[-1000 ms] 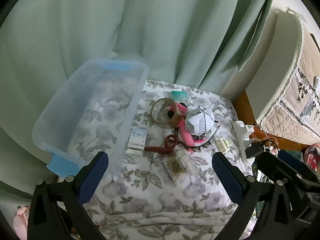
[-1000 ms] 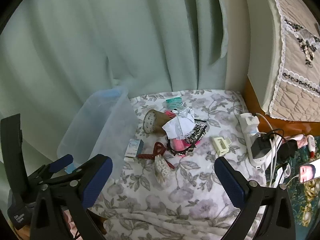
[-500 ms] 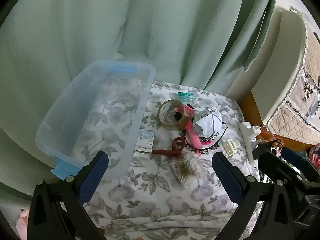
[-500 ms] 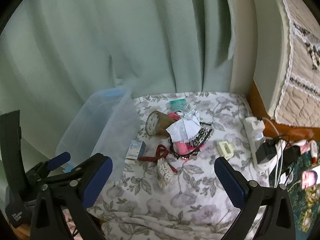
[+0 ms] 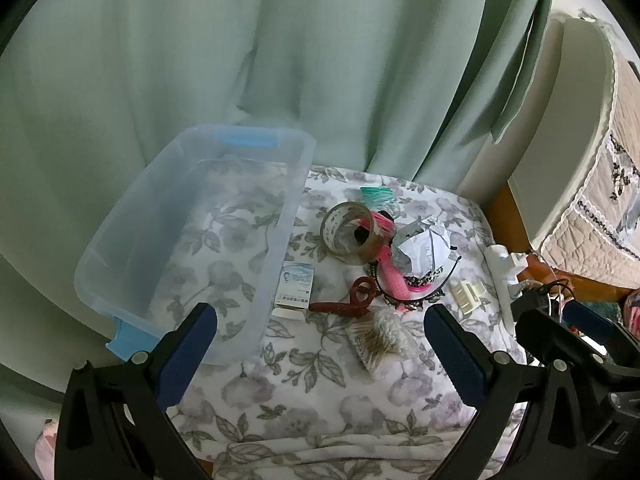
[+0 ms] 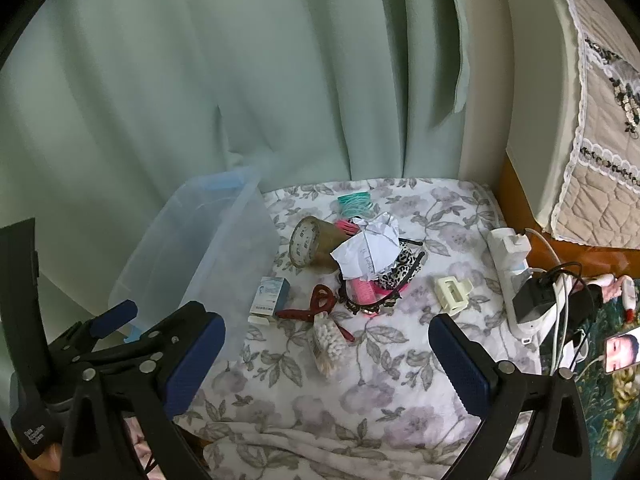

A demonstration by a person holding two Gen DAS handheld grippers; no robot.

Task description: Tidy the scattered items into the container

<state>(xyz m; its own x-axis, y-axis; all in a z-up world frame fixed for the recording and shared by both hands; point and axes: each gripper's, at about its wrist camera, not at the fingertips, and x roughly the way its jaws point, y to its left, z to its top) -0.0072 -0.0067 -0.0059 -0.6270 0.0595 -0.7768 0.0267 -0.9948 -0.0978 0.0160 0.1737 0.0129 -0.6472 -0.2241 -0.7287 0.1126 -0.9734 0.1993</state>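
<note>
Left gripper: jaws wide apart, nothing between them; held above the near edge of the floral cloth, its left finger over the near right corner of the bin.
Container: clear plastic bin with blue latches, at the left of the cloth against the green curtain; nothing lies inside it.
Small carton: white and blue, flat on the cloth, just beside the bin's right wall.
Hair claw, dark red: right of the carton, near side of the pile.
Cotton swabs: clear bag, nearest item, touching the red claw's tail.
Tape roll: brown, on its side, far of the claw.
Teal hair ties: farthest item, behind the tape.
Pink comb and crumpled paper: stacked on leopard-print headbands, centre of the pile.
Cream hair claw: alone, right of the pile, apart from it.
Power strip: right edge, with chargers plugged in.
Right gripper: jaws wide apart, holding nothing; positioned over the near cloth, aimed at the swabs.
</note>
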